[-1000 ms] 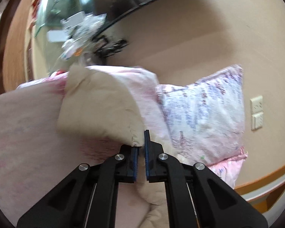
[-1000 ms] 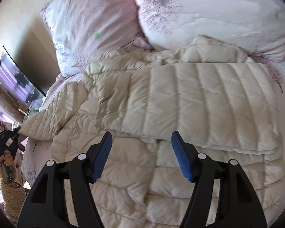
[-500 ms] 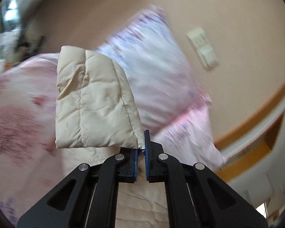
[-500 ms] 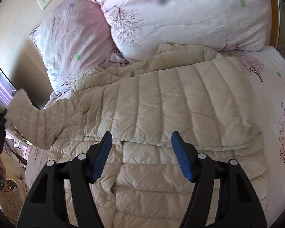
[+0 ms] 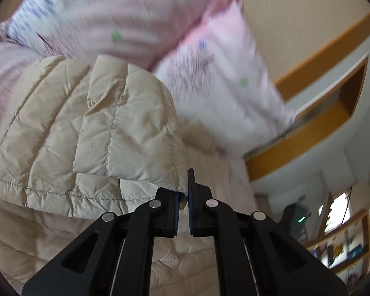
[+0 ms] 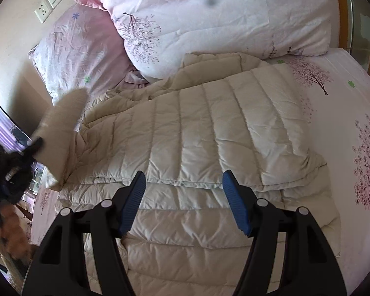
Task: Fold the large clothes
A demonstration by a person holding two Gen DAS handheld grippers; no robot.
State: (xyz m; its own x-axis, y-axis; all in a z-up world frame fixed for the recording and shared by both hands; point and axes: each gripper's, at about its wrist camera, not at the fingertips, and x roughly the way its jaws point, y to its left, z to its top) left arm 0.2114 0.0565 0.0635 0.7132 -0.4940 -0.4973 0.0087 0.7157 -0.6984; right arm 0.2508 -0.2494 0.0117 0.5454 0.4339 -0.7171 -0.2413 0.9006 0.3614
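At the left edge of the bed, the left gripper [image 5: 183,206] is clenched on the cuff of the sleeve [image 5: 125,123] of the cream down jacket [image 6: 197,133], whose body lies spread rightward. Sleeve axis runs across toward it. The right gripper [image 6: 182,185] hovers released above the near fold, grasping nothing.

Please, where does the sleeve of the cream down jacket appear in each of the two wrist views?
Left wrist view: the sleeve fills the centre-left, its cuff edge pinched in the shut left gripper.
Right wrist view: the sleeve is blurred at the left edge, lifted above the jacket body.
Shared landmark: the floral pillow.
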